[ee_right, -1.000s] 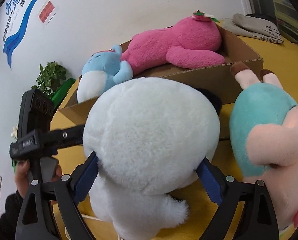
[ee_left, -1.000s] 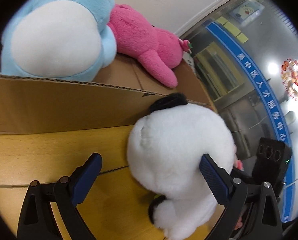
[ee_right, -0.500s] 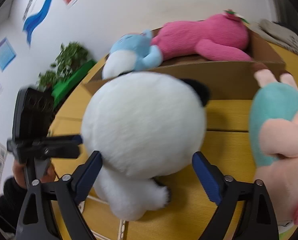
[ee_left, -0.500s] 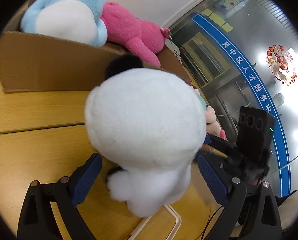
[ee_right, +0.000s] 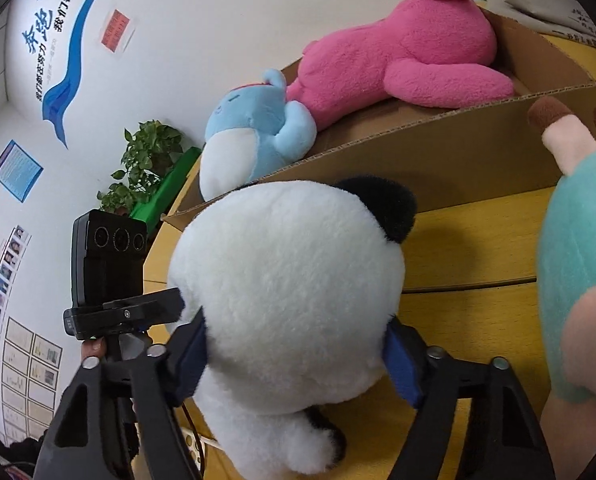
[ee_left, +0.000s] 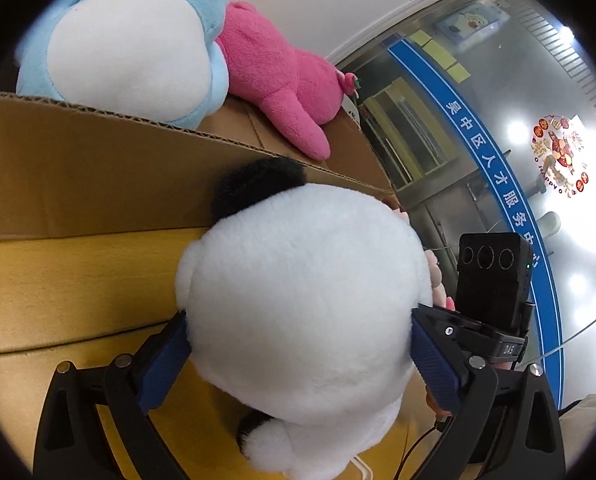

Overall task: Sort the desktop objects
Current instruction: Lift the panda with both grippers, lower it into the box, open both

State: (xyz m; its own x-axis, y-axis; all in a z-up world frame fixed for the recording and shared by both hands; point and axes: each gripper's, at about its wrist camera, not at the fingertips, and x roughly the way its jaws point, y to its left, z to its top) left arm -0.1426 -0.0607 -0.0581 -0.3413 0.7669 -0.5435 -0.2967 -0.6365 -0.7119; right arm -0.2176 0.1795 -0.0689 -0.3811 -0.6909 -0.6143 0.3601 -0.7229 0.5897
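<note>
A white plush panda with black ears fills the middle of both views; it also shows in the right wrist view. My left gripper has both blue pads pressed into its sides. My right gripper squeezes it from the other side. Both hold it just above the yellow wooden table. Behind it stands a cardboard box holding a blue plush and a pink plush.
A teal and pink plush lies on the table at the right of the right wrist view. A green plant stands by the wall behind the box. A folded cloth bag lies at the far right.
Both grippers have closed in on the panda, which was loose between the open pads half a second ago. The views have shifted nearer to the box.
</note>
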